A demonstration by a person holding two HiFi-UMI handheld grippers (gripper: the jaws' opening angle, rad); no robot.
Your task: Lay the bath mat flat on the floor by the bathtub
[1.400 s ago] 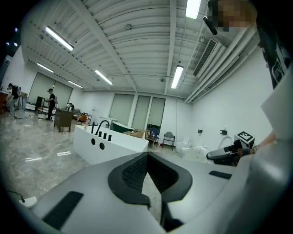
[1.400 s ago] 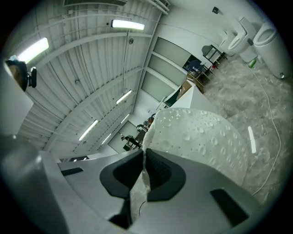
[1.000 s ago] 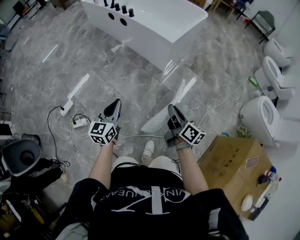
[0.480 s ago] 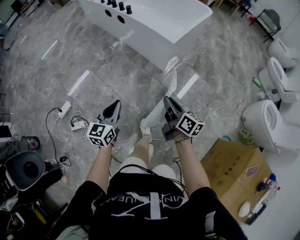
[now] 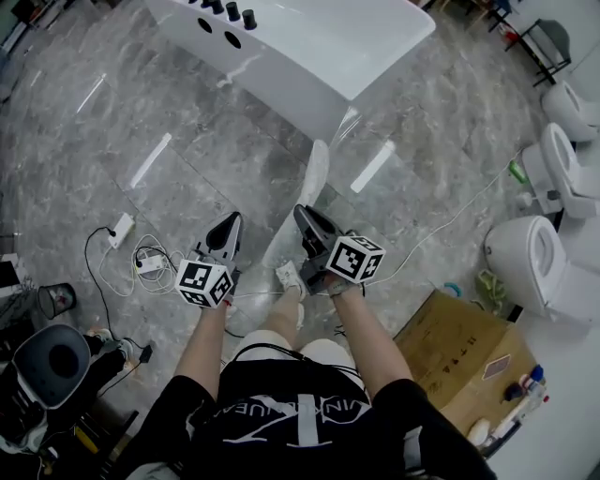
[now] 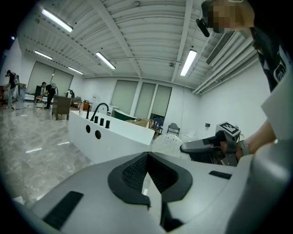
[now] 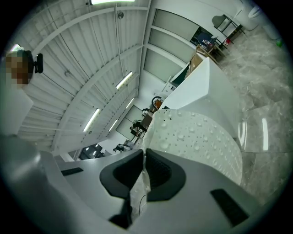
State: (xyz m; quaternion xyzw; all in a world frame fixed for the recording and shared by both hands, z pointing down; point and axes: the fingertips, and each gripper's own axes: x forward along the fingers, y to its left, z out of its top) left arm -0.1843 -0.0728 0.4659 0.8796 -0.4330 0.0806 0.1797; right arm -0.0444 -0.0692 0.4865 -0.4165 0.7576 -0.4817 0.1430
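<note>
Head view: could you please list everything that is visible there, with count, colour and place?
bathtub: one, white, top centre
taps: several, black, on the bathtub rim
bath mat: one, clear with bumps, held up in front of the bathtub
toilets: three, white, right edge
cardboard box: one, brown, lower right
power strip: one, white, on the floor at left, with cables
floor: grey marble tiles
left gripper: one, grey, shut on the bath mat
right gripper: one, grey, shut on the bath mat
shirt: one, black, bottom centre
</note>
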